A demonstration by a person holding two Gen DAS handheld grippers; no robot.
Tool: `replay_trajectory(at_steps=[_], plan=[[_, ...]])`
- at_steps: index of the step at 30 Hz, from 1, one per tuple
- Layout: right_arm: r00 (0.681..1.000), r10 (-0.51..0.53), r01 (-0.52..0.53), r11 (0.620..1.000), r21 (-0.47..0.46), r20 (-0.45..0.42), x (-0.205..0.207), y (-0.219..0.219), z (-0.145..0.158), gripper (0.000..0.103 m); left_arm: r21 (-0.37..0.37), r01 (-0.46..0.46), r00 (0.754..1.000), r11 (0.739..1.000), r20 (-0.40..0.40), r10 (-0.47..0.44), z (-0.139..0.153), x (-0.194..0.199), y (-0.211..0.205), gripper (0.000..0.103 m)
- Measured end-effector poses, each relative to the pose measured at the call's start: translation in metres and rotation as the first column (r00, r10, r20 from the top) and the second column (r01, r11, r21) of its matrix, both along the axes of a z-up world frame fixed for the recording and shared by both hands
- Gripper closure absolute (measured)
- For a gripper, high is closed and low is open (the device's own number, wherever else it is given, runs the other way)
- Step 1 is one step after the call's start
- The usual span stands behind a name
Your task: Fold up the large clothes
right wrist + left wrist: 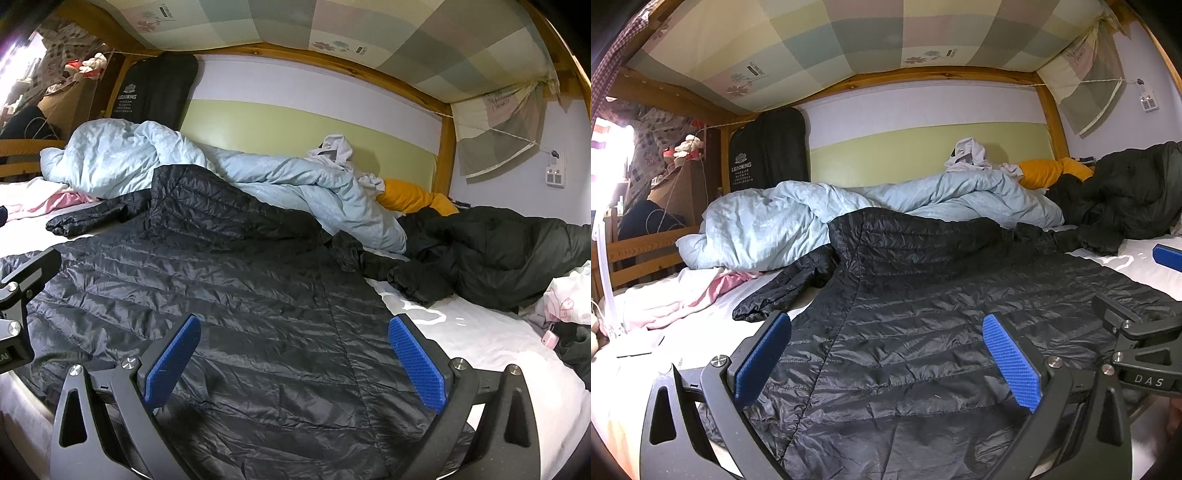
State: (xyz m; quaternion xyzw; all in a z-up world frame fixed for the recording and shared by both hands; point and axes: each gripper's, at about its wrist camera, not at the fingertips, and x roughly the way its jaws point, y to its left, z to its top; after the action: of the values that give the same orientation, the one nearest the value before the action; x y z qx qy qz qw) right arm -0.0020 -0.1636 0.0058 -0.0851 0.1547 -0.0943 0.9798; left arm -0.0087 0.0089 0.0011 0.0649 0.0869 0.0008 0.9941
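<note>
Jacket (923, 332): black quilted puffer spread flat on the bed (480, 343), hem nearest the cameras, upper part rising against the bedding behind.
Left claw (886, 354): blue pads wide apart, holding nothing, poised just above the jacket's hem on its left half; one seam runs between the fingers.
Right claw (295, 358): also spread open and empty, over the jacket's right half, with the right edge of the jacket near its right finger.
Sleeve (783, 291): left one lies out across the white sheet, beside a pink cloth (698, 291).
Left view only: part of the right claw at its right edge, a bright lamp at far left.
Right view only: a pink-printed pillow (565, 299) at the right edge.
Farther back: rumpled pale blue duvet (147, 155), a second dark coat (498, 251) heaped to the right, an orange pillow (410, 199) and a white garment (332, 147) against the green-and-white wall.
</note>
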Motion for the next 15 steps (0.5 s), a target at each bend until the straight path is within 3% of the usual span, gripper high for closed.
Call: replay_trajectory(at_steps=[15], plan=[[1.000, -0.002, 0.002, 1.000, -0.001, -0.005, -0.0006, 0.0013, 0.0007, 0.000, 0.000, -0.005, 1.000, 1.000, -0.015, 0.005, 0.0002, 0.0047, 0.0015, 0.000]])
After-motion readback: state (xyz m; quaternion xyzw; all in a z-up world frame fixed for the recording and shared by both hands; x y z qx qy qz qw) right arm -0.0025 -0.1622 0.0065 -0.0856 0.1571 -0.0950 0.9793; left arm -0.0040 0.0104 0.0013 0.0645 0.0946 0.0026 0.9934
